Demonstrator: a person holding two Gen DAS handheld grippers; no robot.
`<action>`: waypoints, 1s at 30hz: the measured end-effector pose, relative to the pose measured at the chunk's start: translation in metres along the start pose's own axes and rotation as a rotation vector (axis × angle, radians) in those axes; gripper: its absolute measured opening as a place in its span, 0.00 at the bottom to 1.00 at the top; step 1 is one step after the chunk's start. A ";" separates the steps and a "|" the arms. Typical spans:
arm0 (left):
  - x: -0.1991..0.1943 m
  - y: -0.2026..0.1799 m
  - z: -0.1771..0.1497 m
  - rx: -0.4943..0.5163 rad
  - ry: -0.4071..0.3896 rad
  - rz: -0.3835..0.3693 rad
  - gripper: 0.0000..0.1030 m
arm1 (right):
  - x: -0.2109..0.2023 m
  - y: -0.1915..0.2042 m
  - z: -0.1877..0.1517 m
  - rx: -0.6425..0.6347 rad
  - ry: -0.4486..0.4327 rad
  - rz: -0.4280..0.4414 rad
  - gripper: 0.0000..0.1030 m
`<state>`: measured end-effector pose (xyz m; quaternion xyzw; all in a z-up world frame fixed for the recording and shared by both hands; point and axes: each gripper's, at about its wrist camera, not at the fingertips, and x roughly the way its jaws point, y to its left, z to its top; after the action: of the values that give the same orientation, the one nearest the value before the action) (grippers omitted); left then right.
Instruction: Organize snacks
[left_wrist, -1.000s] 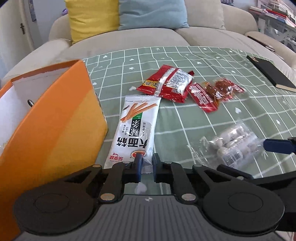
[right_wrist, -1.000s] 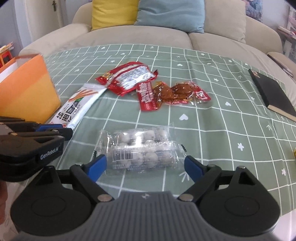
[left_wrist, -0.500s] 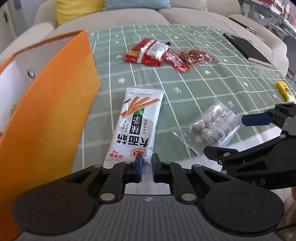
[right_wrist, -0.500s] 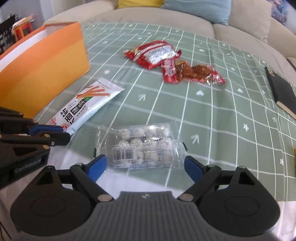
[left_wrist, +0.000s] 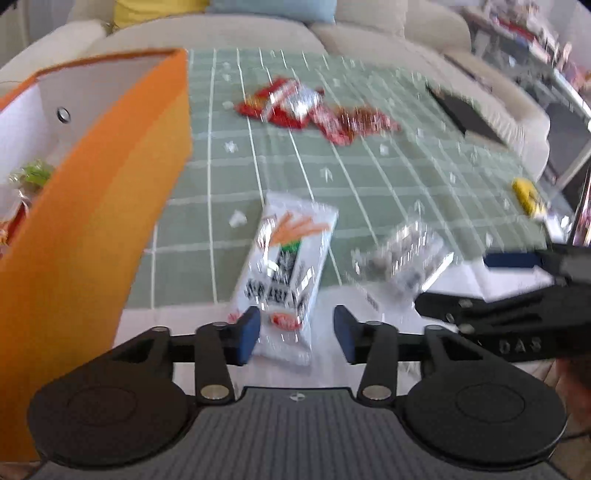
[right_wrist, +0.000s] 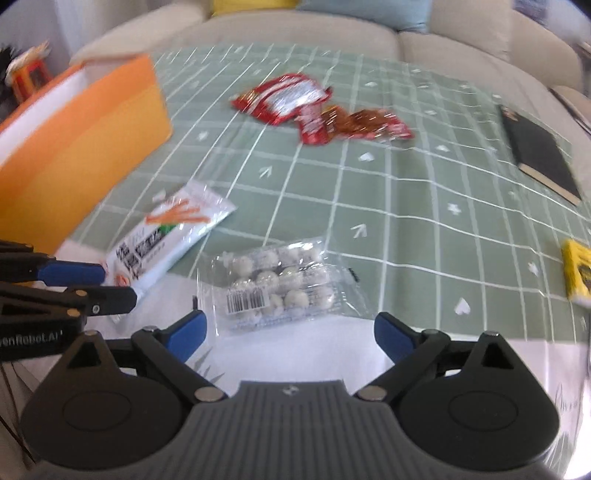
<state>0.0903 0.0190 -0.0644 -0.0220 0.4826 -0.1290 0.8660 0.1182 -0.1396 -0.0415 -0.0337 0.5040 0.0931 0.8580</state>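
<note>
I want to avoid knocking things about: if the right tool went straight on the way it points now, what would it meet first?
Most likely the clear pack of white balls, lying just ahead between the open right tool pads. Depth is hard to judge; it might meet the tablecloth just short of the pack.

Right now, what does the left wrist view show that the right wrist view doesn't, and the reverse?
Only the left wrist view looks inside the orange bag, where wrapped snacks already lie.

Only the right wrist view shows the clear pack of white balls sharply, barcode included, just ahead of the open right gripper.

Both show the white stick-snack packet, the red packets, the black notebook, and the left gripper, whose jaws have just been opening, the packet's end between them.
</note>
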 end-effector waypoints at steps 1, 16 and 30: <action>-0.003 0.002 0.002 -0.009 -0.024 -0.001 0.60 | -0.005 -0.002 -0.002 0.036 -0.021 -0.001 0.92; 0.035 -0.002 0.016 0.070 -0.042 0.130 0.71 | 0.018 -0.039 -0.007 0.483 0.007 0.149 0.86; 0.036 -0.003 0.018 0.062 -0.037 0.078 0.73 | 0.042 -0.007 0.026 0.305 -0.078 0.122 0.67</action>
<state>0.1228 0.0060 -0.0843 0.0214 0.4627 -0.1096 0.8795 0.1615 -0.1375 -0.0659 0.1311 0.4797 0.0686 0.8649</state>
